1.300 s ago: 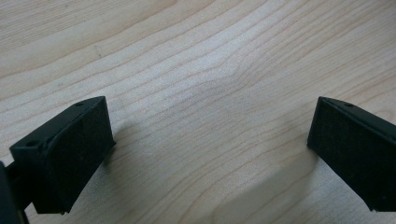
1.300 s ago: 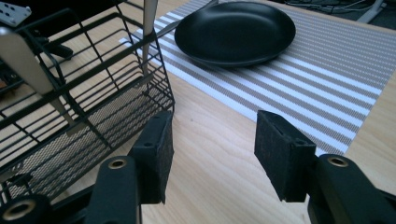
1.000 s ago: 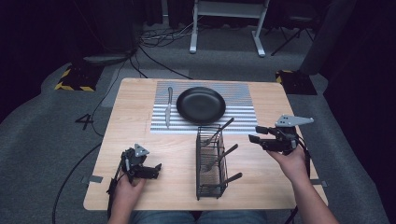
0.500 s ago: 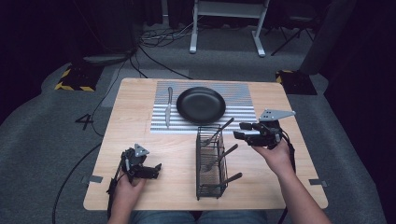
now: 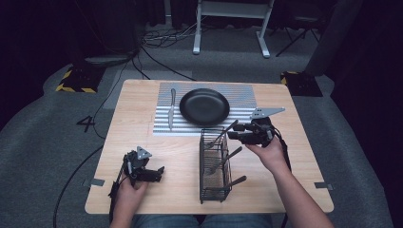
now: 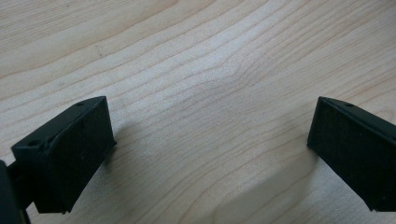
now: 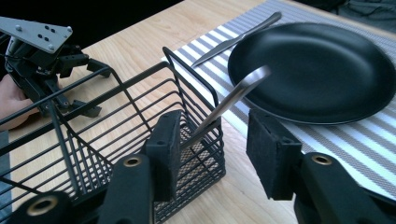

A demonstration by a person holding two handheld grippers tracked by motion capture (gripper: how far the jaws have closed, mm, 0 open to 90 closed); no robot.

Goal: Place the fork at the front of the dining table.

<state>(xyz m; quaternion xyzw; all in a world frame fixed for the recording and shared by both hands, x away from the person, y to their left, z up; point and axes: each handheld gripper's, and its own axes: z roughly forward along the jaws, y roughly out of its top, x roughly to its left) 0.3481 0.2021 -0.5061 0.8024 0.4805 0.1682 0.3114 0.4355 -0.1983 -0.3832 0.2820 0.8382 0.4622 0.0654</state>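
Your right claw (image 7: 212, 154) is spread around a utensil handle (image 7: 229, 100) in the basket (image 7: 116, 135); your left claw (image 6: 210, 144) rests released on the surface (image 6: 196, 60).

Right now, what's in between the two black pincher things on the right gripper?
A silver utensil handle sticks up from the wire basket, sitting in the gap between the open right gripper's jaws. The right gripper view shows it, untouched.

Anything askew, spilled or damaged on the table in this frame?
Nothing spilled or broken. The wire basket stands upright; three utensil handles poke through its right side at a slant. The knife lies straight on the striped mat beside the black plate. Nothing stands out.
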